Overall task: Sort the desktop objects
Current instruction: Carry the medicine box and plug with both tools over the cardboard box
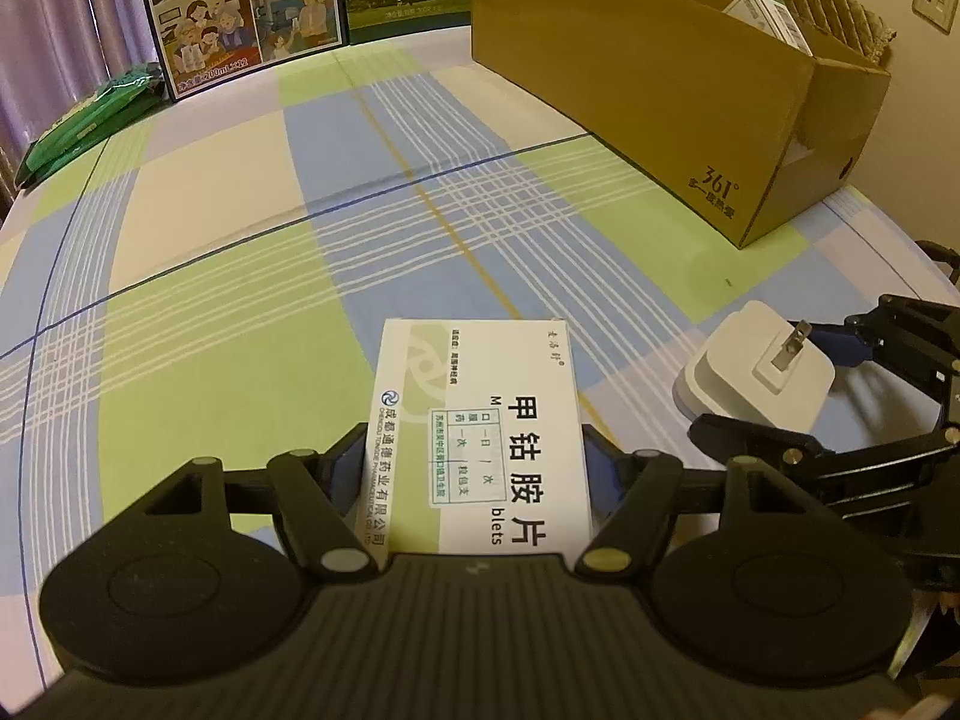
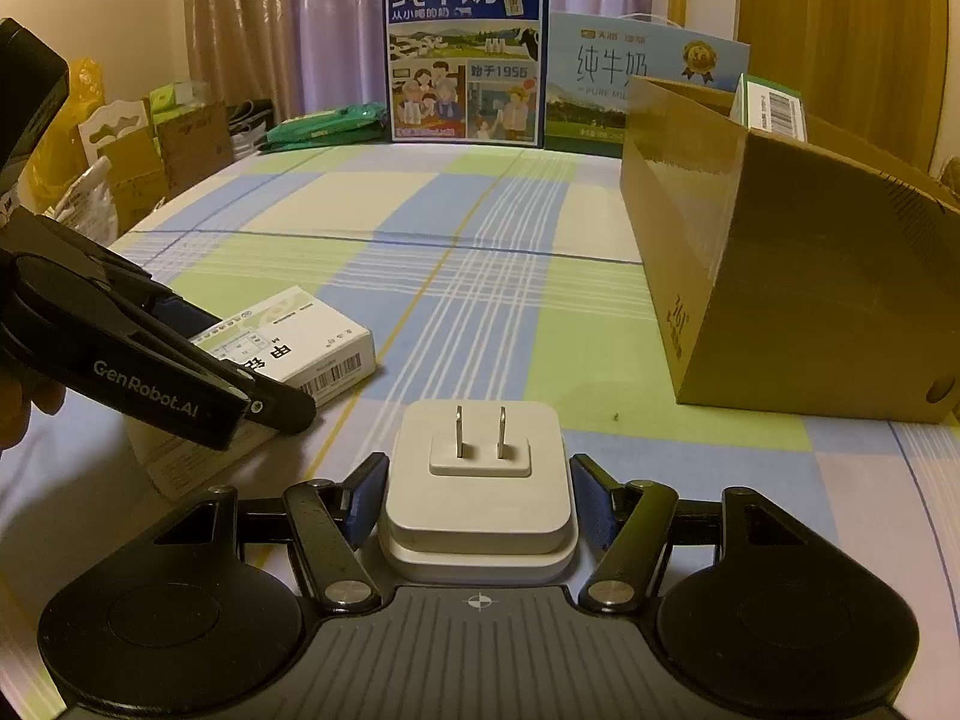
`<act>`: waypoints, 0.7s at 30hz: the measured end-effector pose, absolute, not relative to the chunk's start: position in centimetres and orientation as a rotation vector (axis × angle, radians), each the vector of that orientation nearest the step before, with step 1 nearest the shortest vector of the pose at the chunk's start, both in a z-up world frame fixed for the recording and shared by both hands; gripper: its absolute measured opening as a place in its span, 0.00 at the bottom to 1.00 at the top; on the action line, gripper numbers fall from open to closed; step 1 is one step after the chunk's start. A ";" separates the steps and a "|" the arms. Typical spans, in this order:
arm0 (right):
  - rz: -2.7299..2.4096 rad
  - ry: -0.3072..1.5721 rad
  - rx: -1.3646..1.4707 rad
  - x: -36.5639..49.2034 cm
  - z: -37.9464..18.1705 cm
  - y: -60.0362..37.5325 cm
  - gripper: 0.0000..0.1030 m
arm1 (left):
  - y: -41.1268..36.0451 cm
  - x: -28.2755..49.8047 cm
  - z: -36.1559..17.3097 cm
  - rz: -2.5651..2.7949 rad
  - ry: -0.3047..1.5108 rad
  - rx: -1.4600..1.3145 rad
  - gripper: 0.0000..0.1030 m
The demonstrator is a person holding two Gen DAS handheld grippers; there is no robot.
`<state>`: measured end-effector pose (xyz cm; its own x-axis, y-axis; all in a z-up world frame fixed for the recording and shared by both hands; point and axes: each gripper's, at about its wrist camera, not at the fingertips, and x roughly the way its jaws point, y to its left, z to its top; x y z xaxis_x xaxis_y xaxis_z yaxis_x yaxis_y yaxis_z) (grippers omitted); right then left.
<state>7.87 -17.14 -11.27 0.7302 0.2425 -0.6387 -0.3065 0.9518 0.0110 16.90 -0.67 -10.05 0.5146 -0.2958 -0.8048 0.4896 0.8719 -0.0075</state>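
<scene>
A white medicine box (image 1: 480,420) with black print lies flat on the checked tablecloth. My left gripper (image 1: 477,450) is shut on it, a blue pad against each long side. In the right wrist view that medicine box (image 2: 300,342) shows at the left, with the left gripper (image 2: 240,360) straddling it. A white plug charger (image 2: 480,492), prongs pointing up, sits between the fingers of my right gripper (image 2: 480,498), whose pads press its sides. From the left wrist view the charger (image 1: 762,372) and right gripper (image 1: 765,384) lie to the right, close by.
An open brown cardboard box (image 1: 660,90) (image 2: 780,300) stands at the right with a small white carton (image 2: 774,108) inside. Two milk cases (image 2: 465,54) stand at the table's far edge, with green packets (image 2: 324,126) beside them. Bags and cartons are piled beyond the left edge.
</scene>
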 end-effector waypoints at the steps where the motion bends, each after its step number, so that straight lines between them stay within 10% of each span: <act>1: 0.301 0.688 -0.097 7.9 -11.3 -17.2 0.60 | -0.7 16.9 -10.0 -0.476 0.917 0.230 0.65; 21: 0.241 0.629 -0.050 7.7 -8.8 -18.1 0.60 | 0.6 16.4 -7.5 -0.406 0.855 0.186 0.65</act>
